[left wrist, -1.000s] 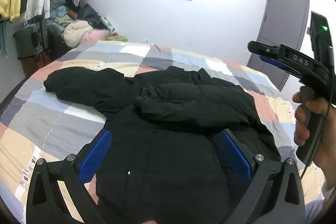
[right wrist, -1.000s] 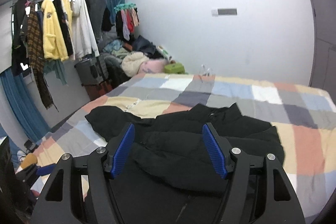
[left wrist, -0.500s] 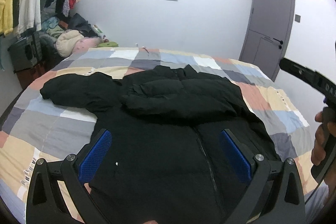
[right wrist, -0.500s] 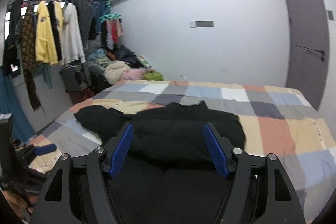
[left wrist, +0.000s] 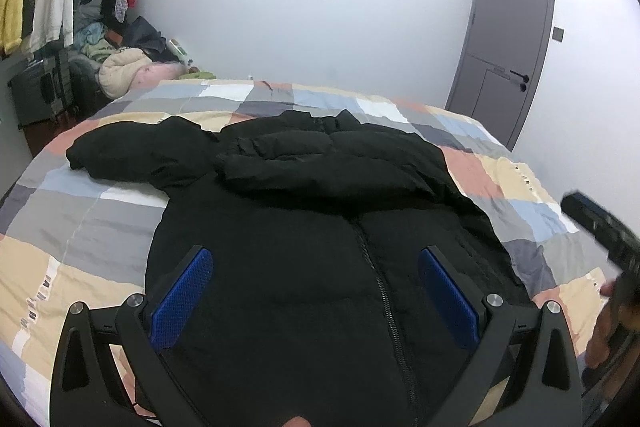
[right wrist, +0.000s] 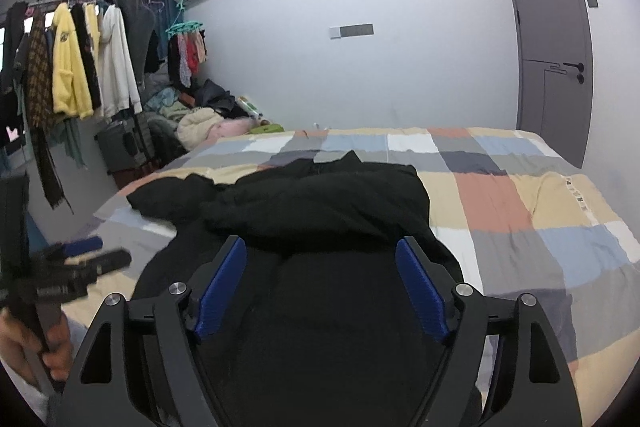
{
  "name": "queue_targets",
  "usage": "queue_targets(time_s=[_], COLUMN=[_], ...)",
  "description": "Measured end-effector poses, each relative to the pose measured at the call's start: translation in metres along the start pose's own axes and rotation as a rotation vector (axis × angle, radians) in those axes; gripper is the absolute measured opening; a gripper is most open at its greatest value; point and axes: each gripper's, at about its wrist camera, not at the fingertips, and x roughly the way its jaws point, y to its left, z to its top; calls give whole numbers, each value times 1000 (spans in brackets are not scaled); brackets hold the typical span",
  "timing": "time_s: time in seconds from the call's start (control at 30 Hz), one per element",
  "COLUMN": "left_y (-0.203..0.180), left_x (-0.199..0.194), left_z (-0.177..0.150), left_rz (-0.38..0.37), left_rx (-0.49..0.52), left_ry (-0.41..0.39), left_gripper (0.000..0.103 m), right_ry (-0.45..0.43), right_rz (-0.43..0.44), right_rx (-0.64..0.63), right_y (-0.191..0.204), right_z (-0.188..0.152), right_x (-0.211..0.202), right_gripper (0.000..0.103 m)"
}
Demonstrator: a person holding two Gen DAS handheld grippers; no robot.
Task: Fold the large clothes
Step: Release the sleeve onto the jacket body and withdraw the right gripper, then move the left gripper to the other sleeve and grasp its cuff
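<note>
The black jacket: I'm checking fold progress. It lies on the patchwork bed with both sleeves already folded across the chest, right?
Not quite. Only one sleeve is folded across the chest of the black jacket; the other sleeve lies stretched out sideways on the patchwork bed. The left wrist view shows this most clearly.

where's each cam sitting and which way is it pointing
Left wrist: on the left gripper, open, angled down over the black jacket on the patchwork bed, facing the grey door; the right hand shows at the right edge.
Right wrist: on the right gripper, its jaws just opened wider with nothing clamped, above the same jacket, facing the clothes rack; the left hand shows at the lower left.
Shared: jacket, bed, door, far wall.
</note>
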Motion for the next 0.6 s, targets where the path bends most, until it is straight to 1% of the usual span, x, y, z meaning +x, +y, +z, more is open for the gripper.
queue_targets(time_s=[0.1, 0.2, 0.27, 0.47, 0.6], left_y=[-1, -1, -1, 4, 16], left_x=[0, 3, 5, 8, 9], left_z=[-3, -6, -8, -8, -3], left_rz=[4, -2, -1, -10, -18], left_rx=[-3, -7, -6, -16, -39], left_ry=[-7, -2, 4, 7, 4], left_gripper=[103, 103, 103, 103, 103], right_ry=[10, 54, 72, 18, 12], right_rz=[1, 11, 4, -28, -47], right_rx=[-4, 37, 49, 74, 67], right_y=[0, -7, -9, -15, -15], right_z=[-15, -34, -41, -36, -36], right_x=[-5, -7, -8, -18, -18], right_gripper=[79, 79, 79, 80, 81])
